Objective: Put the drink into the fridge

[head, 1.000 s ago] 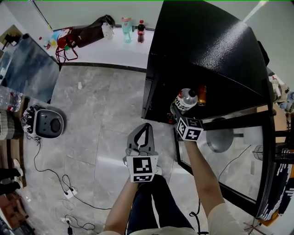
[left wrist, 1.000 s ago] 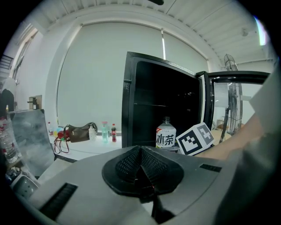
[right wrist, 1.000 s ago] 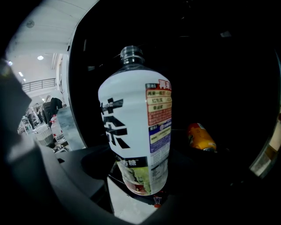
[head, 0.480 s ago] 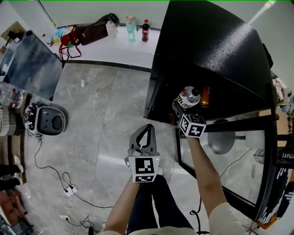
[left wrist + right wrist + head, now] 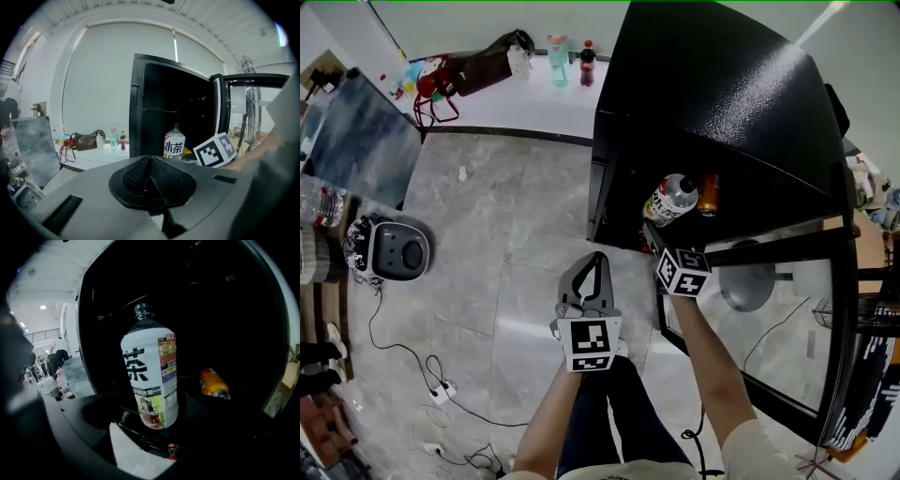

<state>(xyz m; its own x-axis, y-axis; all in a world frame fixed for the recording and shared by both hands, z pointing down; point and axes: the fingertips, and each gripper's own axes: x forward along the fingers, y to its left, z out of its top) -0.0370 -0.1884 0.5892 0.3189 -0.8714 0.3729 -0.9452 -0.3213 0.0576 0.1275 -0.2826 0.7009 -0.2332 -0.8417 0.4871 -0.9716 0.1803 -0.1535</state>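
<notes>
Right hand-held gripper [image 5: 660, 232] just opened around bottle [image 5: 150, 376].

A drink bottle [image 5: 672, 200] is being kept upright inside the fridge [image 5: 722, 84], with a can [image 5: 708, 194] just right of it. A bag [image 5: 487, 64] is being borne by the bench [image 5: 534, 103] behind, leftward.
</notes>
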